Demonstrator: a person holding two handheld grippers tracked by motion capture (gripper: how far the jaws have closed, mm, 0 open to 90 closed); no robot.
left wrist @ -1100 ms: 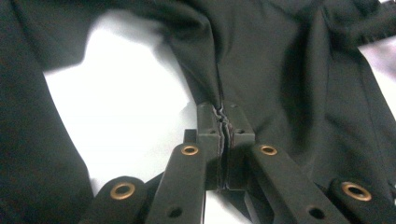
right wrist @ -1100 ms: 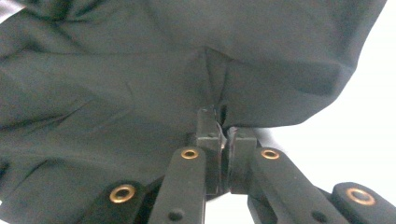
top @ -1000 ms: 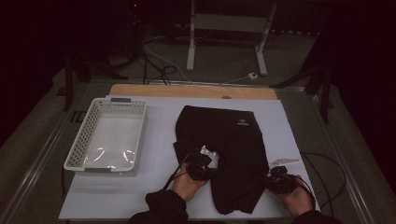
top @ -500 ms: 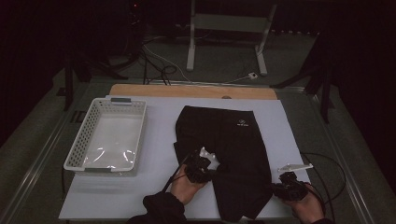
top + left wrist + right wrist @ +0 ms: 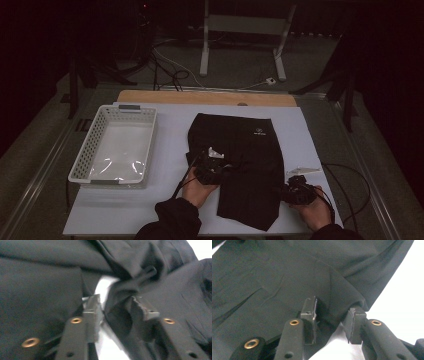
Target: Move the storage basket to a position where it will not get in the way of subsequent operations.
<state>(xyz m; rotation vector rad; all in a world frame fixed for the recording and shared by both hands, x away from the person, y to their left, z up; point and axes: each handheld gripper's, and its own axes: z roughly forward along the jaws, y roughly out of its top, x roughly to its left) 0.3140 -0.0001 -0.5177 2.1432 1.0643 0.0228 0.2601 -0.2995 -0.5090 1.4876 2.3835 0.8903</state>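
Black garment (image 5: 245, 165) lies folded mid-table in the high view, bare tabletop (image 5: 165, 210) open between its left edge and the white basket (image 5: 114, 147), with the left gripper (image 5: 209, 172) at that edge and the right gripper (image 5: 292, 192) at the right edge. Left gripper view: the jaws have just been opening, cloth (image 5: 130, 302) bunched loosely between them. Right gripper view: likewise just opened partway, they straddle the hem fold (image 5: 352, 300) beside clear white table (image 5: 397, 295).

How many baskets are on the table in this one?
1. The white basket sits on the table's left side, apart from the black garment in the middle. None looks hidden.
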